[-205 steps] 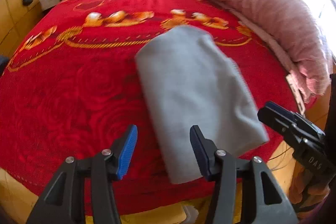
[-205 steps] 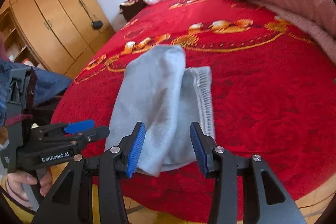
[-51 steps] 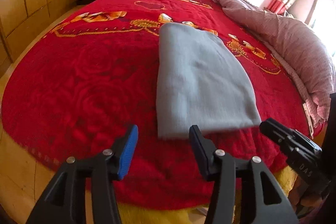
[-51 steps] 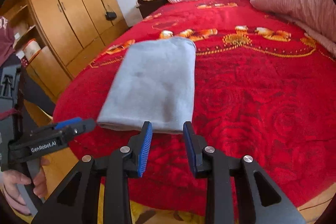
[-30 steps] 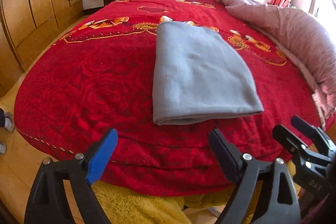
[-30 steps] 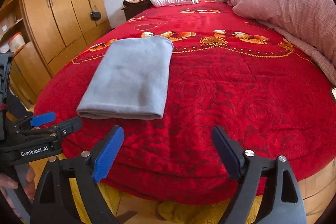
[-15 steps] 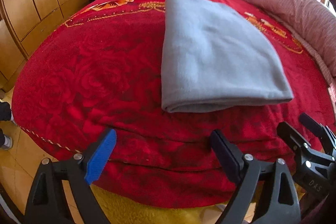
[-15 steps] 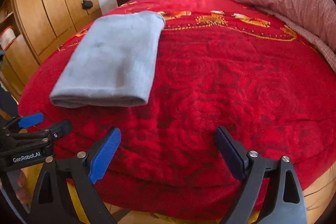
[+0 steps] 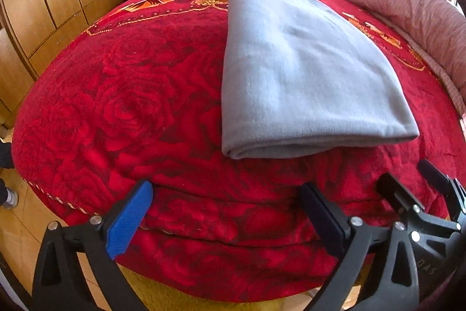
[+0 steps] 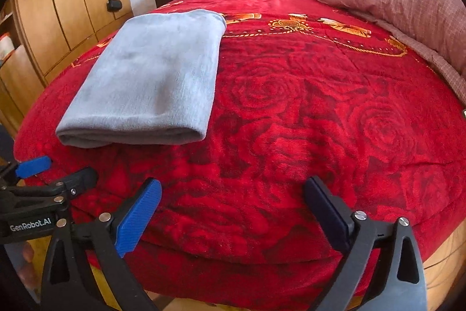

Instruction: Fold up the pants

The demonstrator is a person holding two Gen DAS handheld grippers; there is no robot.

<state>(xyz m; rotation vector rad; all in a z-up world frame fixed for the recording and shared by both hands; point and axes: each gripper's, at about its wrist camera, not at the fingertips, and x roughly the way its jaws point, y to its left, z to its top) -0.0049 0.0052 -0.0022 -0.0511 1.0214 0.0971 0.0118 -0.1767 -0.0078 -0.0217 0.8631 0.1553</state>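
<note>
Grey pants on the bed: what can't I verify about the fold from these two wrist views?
- Inner layers of the pants: both views show only the top panel and the rolled near edge.
- Waistband and cuffs: none visible; the top layer covers them.
- Far end: foreshortened in the right wrist view, its alignment unclear.
- Bedspread under the pants: covered.
- Left gripper and right gripper, both opening: hold nothing.

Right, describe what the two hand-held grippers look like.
Both are black plastic frames with silver screws. The left hand-held gripper has one bright blue ribbed pad and one dark one, and so has the right hand-held gripper. White "GenRobot.AI" lettering marks the left one's body.
</note>
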